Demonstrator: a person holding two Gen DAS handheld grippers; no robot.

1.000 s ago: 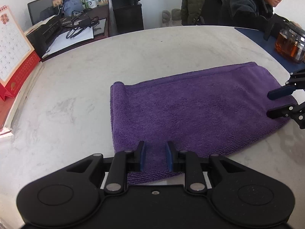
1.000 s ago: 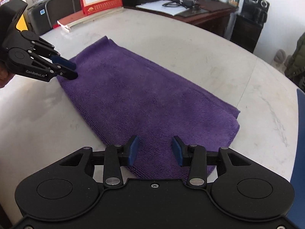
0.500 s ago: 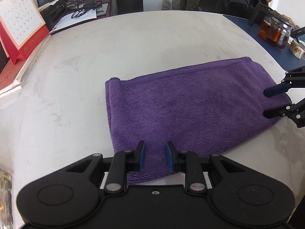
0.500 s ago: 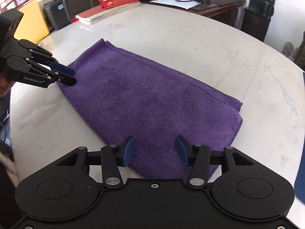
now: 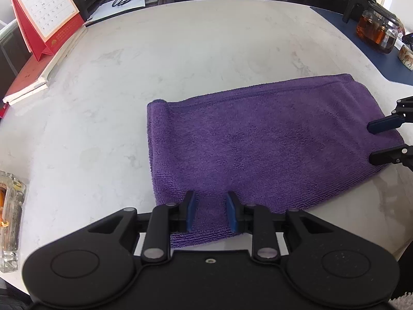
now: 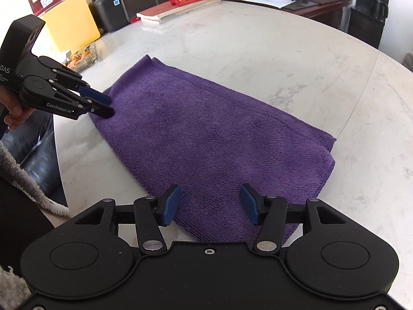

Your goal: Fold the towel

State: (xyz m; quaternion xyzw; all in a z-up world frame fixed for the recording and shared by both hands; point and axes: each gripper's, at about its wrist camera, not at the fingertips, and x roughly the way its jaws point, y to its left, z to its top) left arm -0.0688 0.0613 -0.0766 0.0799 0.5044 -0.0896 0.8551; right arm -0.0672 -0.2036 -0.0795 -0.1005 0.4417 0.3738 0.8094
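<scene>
Purple towel [image 5: 258, 139], soft, limp, light: take its near-edge corners; left gripper [image 5: 210, 213] narrowly apart & right gripper [image 6: 210, 204] half-wide, both opening, gripping nothing.

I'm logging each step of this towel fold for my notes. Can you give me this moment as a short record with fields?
towel: purple towel, already folded over, lying flat on the white marble table
left hand-held gripper: over the towel's near edge, jaws opening, pads apart, not gripping
right hand-held gripper: over the towel's other end, jaws opening, nothing held
left of towel: red desk calendar on a stack of books
far right: glass teapot of amber tea
fold state: no edge lifted now
</scene>
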